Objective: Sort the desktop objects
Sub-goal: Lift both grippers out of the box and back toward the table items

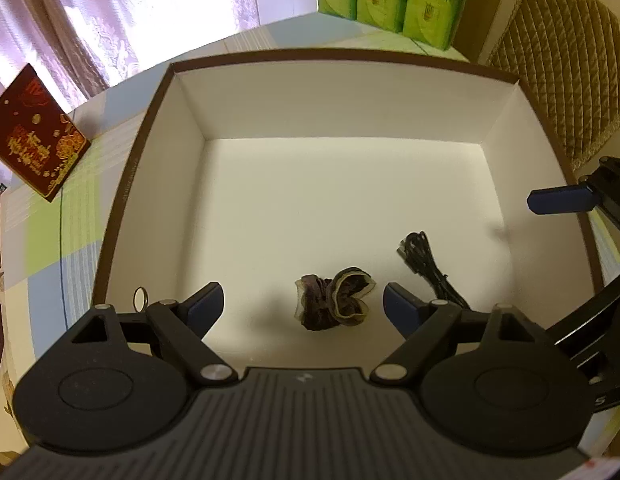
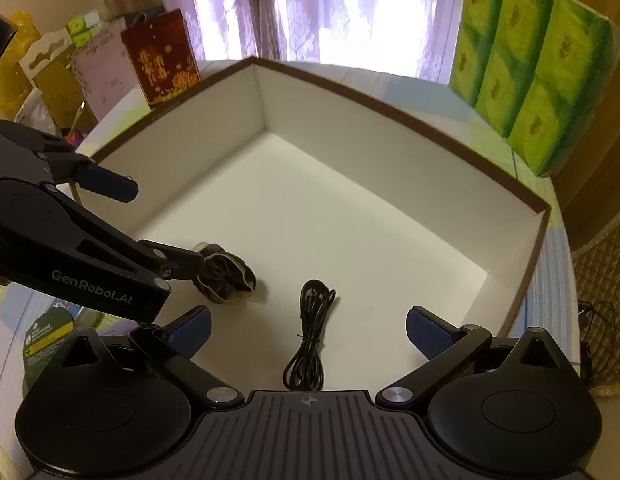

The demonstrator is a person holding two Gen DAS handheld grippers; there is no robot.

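Bright window behind mauve curtains [image 2: 246, 4], pastel checked tablecloth [image 1: 50, 248], quilted tan chair cushion [image 1: 561, 68]

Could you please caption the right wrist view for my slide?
Open right gripper above a coiled black cable lying inside the white box.

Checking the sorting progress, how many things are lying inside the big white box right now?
2. A crumpled dark cloth lies on the floor of the box near its front, and a bundled black cable lies just right of it. The grippers may hide more at the near edge.
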